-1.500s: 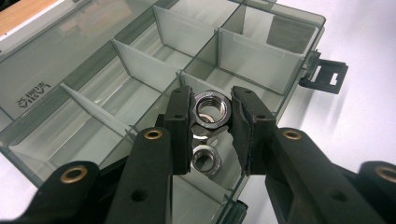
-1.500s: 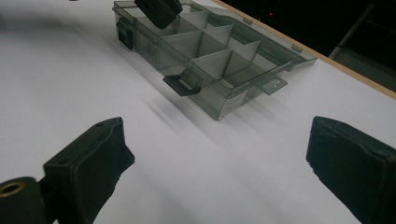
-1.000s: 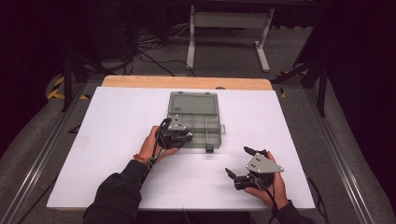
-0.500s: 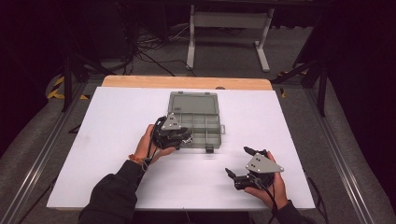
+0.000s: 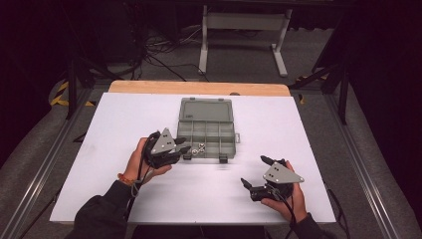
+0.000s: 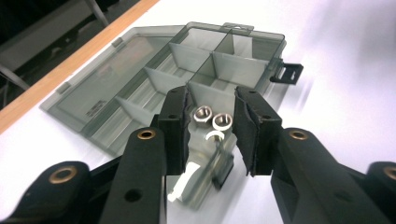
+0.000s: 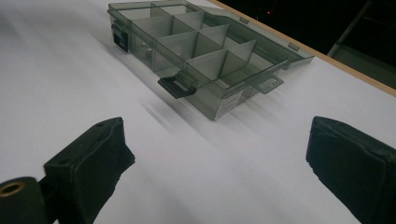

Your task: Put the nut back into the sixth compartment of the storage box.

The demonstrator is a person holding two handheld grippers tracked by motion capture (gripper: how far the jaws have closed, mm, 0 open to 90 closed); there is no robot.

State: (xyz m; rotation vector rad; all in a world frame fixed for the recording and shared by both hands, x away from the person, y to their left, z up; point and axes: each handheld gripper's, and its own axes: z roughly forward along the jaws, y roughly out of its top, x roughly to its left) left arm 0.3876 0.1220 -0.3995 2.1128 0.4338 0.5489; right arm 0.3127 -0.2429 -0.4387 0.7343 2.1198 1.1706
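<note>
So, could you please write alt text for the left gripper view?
Two black fingers of the left gripper stand apart with nothing between them, above an open grey compartment box on a white table. Two metal nuts lie in the nearest compartment.

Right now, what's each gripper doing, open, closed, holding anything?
Left gripper: jaws partly open and just opening, empty, above the nuts in the box.
Right gripper: jaws wide open, empty.

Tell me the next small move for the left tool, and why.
Probably draw the left tool back from the organizer box. Its jaws have just been opening, nothing is between them, and the nuts already lie in a near corner compartment. The right tool rests open on the table.
</note>
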